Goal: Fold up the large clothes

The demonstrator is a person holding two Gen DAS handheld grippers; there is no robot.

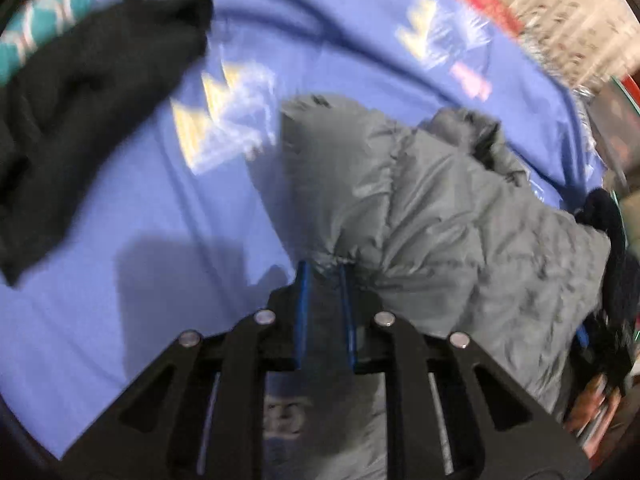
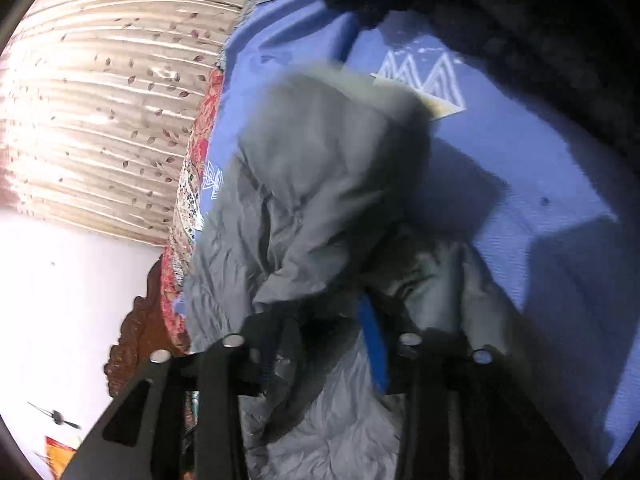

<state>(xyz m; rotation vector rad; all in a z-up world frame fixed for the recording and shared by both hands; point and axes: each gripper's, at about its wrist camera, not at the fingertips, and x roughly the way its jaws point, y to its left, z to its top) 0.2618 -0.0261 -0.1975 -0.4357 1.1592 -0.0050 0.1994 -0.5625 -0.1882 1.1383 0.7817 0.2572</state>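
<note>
Only an unreadable printed patch (image 1: 286,414) on gray jacket (image 1: 440,216).

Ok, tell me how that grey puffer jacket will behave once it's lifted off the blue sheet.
The grey puffer jacket is quilted and crumpled, so it will likely sag between the left gripper and right gripper. Its shiny shell looks slippery. It is probably light for its bulk.

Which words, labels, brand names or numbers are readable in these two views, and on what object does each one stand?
No text can be read.
Grey padded jacket: a dark patch behind the left gripper's jaws is too blurred to read.
Blue sheet: only printed zigzag patterns, no letters.
</note>
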